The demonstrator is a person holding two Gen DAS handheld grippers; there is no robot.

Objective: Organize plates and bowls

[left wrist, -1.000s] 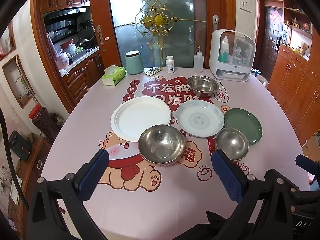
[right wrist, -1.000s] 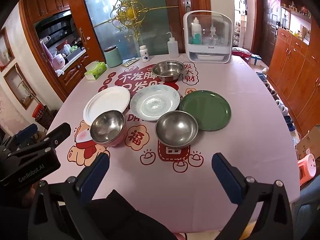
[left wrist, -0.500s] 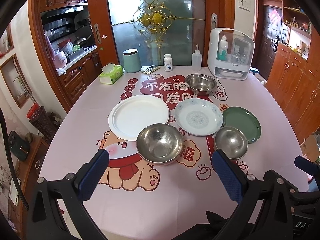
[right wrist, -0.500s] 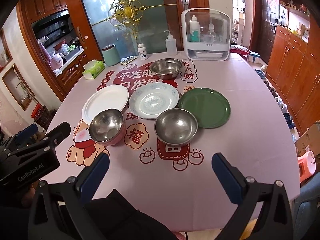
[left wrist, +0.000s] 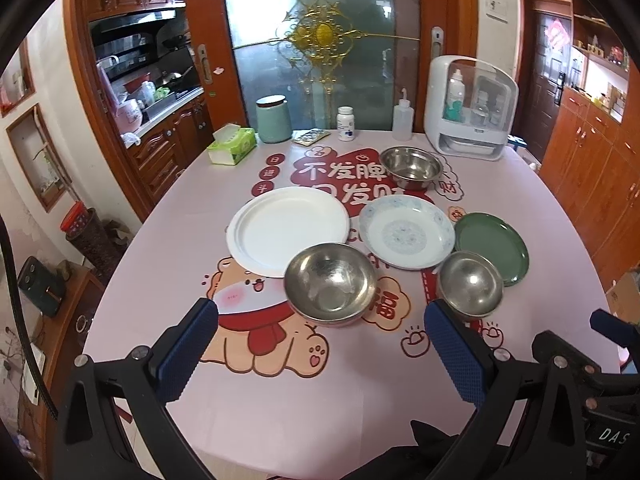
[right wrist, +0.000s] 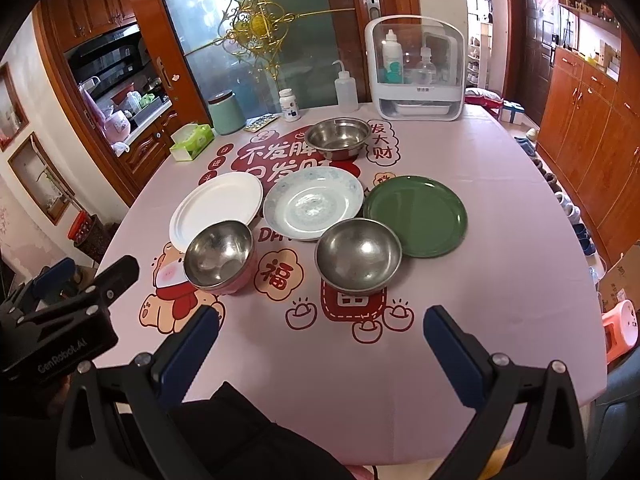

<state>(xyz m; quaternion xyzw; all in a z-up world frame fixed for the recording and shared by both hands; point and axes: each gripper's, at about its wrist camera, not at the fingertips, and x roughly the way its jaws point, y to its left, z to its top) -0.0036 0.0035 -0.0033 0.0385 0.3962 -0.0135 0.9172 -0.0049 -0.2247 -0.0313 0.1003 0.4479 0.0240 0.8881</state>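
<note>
left gripper (left wrist: 320, 344) spread wide, empty | right gripper (right wrist: 320, 344) same, wide, empty | plates: white plate (left wrist: 288, 230), green plate (right wrist: 416, 216) mid-table, steel bowl (left wrist: 331, 283) nearest | only right view catches the orange stool (right wrist: 622, 330)

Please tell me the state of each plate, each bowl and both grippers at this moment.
white plate: flat, empty
patterned plate: flat, empty
green plate: flat, empty
near left bowl: upright, empty
near right bowl: upright, empty
far bowl: upright, empty
left gripper: open, empty
right gripper: open, empty
</note>
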